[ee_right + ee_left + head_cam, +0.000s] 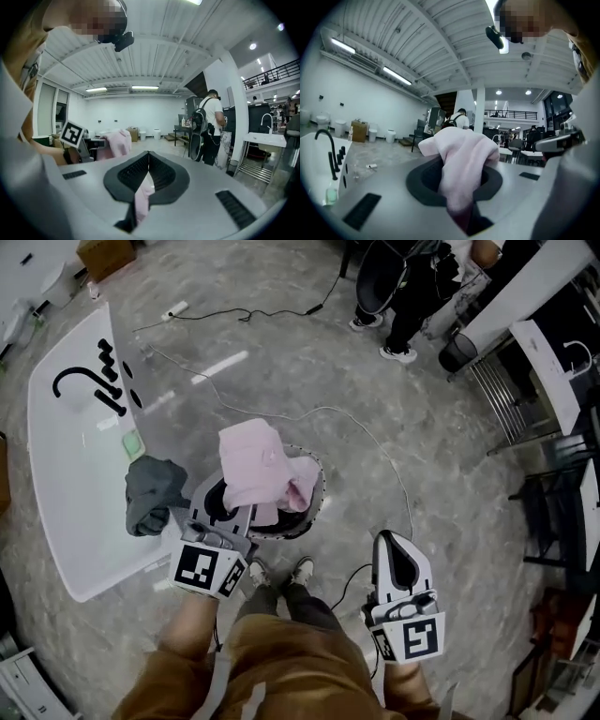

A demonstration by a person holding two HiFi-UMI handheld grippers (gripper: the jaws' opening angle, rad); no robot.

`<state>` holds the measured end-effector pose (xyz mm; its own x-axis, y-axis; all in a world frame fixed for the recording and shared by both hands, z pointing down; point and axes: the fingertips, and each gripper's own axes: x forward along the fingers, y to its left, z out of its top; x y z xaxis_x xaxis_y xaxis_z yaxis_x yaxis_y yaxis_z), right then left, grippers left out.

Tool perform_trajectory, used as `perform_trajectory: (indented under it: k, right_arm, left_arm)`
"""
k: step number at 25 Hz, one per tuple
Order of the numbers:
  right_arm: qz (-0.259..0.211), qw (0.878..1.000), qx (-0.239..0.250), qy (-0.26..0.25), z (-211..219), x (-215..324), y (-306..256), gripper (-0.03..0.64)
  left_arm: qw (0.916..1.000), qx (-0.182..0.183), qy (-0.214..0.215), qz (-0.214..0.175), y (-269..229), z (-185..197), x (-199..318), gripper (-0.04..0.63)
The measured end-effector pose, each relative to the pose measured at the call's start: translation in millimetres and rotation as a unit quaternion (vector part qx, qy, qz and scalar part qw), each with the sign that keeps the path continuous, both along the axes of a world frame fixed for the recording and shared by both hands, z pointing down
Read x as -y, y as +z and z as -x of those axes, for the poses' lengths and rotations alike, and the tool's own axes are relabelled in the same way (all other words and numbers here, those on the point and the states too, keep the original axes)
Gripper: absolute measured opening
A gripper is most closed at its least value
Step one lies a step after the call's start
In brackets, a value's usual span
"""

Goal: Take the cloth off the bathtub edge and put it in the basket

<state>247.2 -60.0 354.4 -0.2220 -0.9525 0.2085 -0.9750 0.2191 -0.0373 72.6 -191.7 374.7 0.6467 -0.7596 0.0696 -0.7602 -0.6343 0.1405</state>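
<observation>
Left tongs (232,509) clamp the pink cloth (251,460), which droops straight over the basket (319,491) on the floor just beyond them; right tongs (392,545), closed, stand well right

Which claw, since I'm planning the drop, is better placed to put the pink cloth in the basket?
Left. The left claw is shut on the pink cloth, which hangs right over the basket. The right claw pinches only a pink scrap, well clear of the basket.
</observation>
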Motion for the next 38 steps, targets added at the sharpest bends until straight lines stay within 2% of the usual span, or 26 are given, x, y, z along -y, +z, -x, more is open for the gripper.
perform_trajectory:
  k: [4, 8, 12, 16, 19, 22, 27, 30, 38]
  right_arm:
    - [0.034, 0.999, 0.001, -0.014, 4, 16, 58, 0.006]
    - [0.064, 0.998, 0.004, -0.026, 11, 31, 120, 0.006]
    - [0.086, 0.995, 0.018, -0.037, 18, 47, 179, 0.006]
    - [0.103, 0.992, 0.035, -0.057, 27, 55, 235, 0.006]
    - [0.124, 0.988, 0.05, -0.074, 35, 58, 276, 0.006]
    - [0.137, 0.986, 0.057, -0.081, 43, 63, 312, 0.006]
    - [0.148, 0.982, 0.059, -0.098, 50, 67, 336, 0.006]
    - [0.153, 0.982, 0.057, -0.1, 48, 72, 340, 0.006]
    - [0.156, 0.981, 0.051, -0.099, 47, 76, 342, 0.006]
  left_arm:
    - [0.9975, 0.031, -0.003, 0.064, 136, -10, 13, 0.078]
    - [0.9871, 0.053, -0.029, 0.148, 270, -7, 26, 0.078]
    - [0.9761, 0.072, -0.045, 0.2, 366, -7, 36, 0.078]
    - [0.9684, 0.105, -0.045, 0.222, 437, -12, 41, 0.078]
    - [0.9673, 0.119, -0.046, 0.219, 467, -13, 39, 0.081]
    - [0.9688, 0.126, -0.037, 0.21, 494, -11, 42, 0.116]
    - [0.9637, 0.145, -0.035, 0.221, 527, 0, 30, 0.287]
    - [0.9628, 0.151, -0.037, 0.221, 531, 5, 26, 0.309]
    - [0.9688, 0.145, -0.044, 0.196, 512, 7, 35, 0.31]
